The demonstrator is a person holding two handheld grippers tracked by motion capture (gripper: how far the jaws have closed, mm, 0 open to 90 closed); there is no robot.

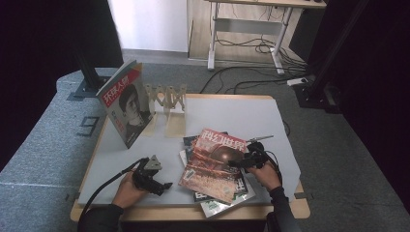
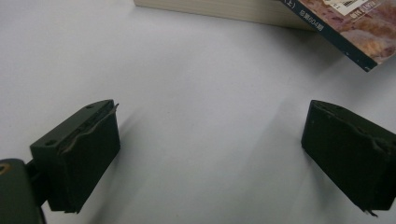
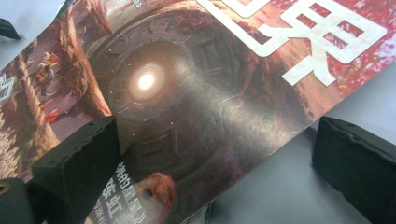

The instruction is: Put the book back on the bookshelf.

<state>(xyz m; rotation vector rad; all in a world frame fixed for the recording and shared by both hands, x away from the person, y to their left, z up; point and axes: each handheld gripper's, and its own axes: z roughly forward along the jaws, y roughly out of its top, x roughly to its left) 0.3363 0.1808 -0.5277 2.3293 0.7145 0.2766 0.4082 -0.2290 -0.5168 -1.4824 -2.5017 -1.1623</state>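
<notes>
Lay askew atop a loose pile at the front of the desk (image 1: 232,111): red magazine (image 1: 213,164), long axis running from far-right to near-left. Hovered at its right edge, jaws spread wide and gripping nothing, one jaw over the cover: right tool (image 1: 247,161). Rested on bare desk just left of the pile, likewise wide open and empty: left tool (image 1: 153,182). Judged nearer for a grasp: the right.
</notes>
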